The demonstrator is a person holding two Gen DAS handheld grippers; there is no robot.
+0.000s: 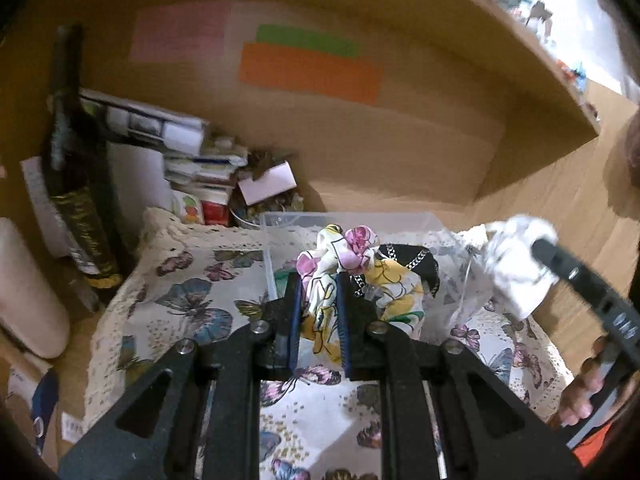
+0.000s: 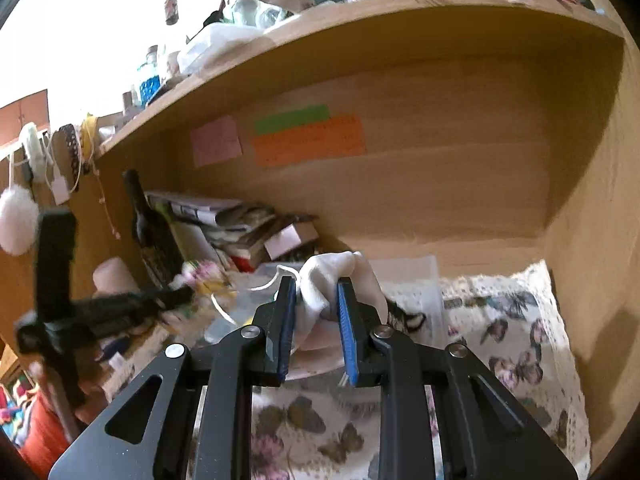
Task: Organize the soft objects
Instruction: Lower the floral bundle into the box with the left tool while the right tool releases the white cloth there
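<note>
Left gripper (image 1: 318,312) sits nearest the lens, jaws pinching a floral scarf (image 1: 340,276): the fabric bunches up between the blue pads and spills over and past the fingertips. Scarf hangs over the clear plastic box (image 1: 348,218), which stands on the butterfly-print cloth (image 1: 192,304) toward the back edge of the desk, under the shelf. A black item with a chain print (image 1: 416,258) lies in the box just right of the scarf, touching it.

Right gripper (image 2: 318,300) has its jaws clamped on a white cloth bundle (image 2: 336,276); the bundle fills the gap between the pads and bulges above the tips. A white drawstring (image 2: 272,284) trails off its left side. Bundle is held above the right part of the box; contact with the box can't be told.

Dark bottle (image 1: 76,168) and a stack of papers (image 1: 180,148) stand in the back-left corner. Pink, green and orange notes (image 1: 312,68) are stuck on the back panel.
</note>
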